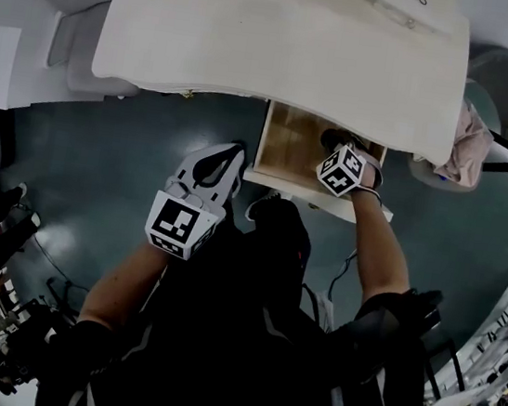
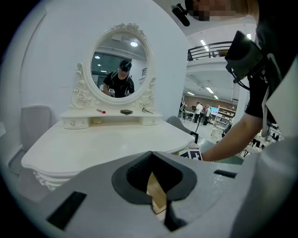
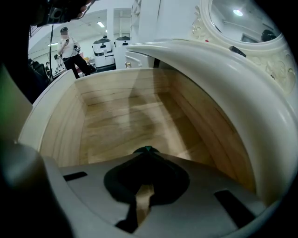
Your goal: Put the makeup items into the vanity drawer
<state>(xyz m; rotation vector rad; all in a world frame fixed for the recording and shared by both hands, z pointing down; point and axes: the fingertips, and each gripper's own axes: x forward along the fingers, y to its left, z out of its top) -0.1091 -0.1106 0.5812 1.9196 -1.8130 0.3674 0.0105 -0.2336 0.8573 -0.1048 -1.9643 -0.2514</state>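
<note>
The wooden vanity drawer (image 1: 286, 141) stands pulled out under the white vanity top (image 1: 287, 33). My right gripper (image 1: 337, 142) reaches into it, low over the bare drawer floor (image 3: 125, 125). Its jaws are closed, and a small dark green item (image 3: 147, 149) peeks out at their tips. My left gripper (image 1: 227, 153) hangs shut and empty over the floor, left of the drawer. In the left gripper view, this gripper (image 2: 151, 154) faces the vanity shelf, where a red lipstick (image 2: 100, 111), a black compact (image 2: 126, 111) and a thin dark item (image 2: 147, 110) lie below the mirror (image 2: 119, 65).
The curved vanity edge (image 3: 209, 88) overhangs the drawer's right side. A grey chair (image 1: 492, 76) with pink cloth (image 1: 468, 148) stands right of the vanity, and a white stool (image 1: 78, 51) to the left. Green floor surrounds me.
</note>
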